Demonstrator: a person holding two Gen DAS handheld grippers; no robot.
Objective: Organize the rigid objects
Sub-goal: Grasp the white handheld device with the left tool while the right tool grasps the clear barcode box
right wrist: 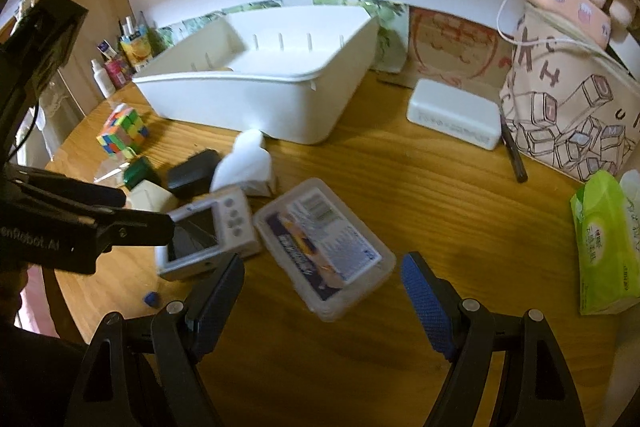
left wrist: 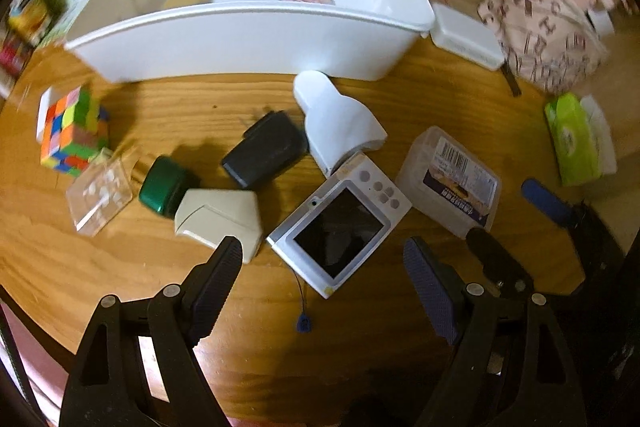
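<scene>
Left gripper [left wrist: 324, 259]: bottom of the left view, jaws spread wide, holding nothing; its tips hang over the camera and the near edge of the beige block.
Right gripper [right wrist: 322, 275]: bottom of the right view, jaws wide apart, nothing between the pads; the clear case lies just ahead of them, off the pads.
Table [left wrist: 360, 339]: round, wooden, carries everything.
Camera [left wrist: 340, 223]: white, screen up, centre of the left view, between the left gripper's tips; a cord with a blue tab [left wrist: 304, 325] trails toward the bottom.
Clear case [right wrist: 324, 251]: lidded plastic box with a printed label, centre of the right view, just right of the camera.
Beige block [left wrist: 220, 215]: left of the camera, touching the green box [left wrist: 166, 187].
Clear box [left wrist: 100, 193]: lower left, beside the green box.
Black adapter [left wrist: 266, 155]: above the beige block, near the white bottle [left wrist: 340, 123], which lies on its side above the camera.
Cube [left wrist: 74, 133]: multicoloured, left edge of the left view, apart from the rest.
Tissue pack [right wrist: 604, 247]: green, right edge.
Bin [left wrist: 248, 39]: large, white, open, across the top centre; something yellowish and something reddish show inside, too blurred to name.
White lidded box [right wrist: 454, 113]: right of the bin.
Bag [right wrist: 568, 107]: patterned fabric, upper right; a dark pen [right wrist: 514, 151] lies between it and the white lidded box.
</scene>
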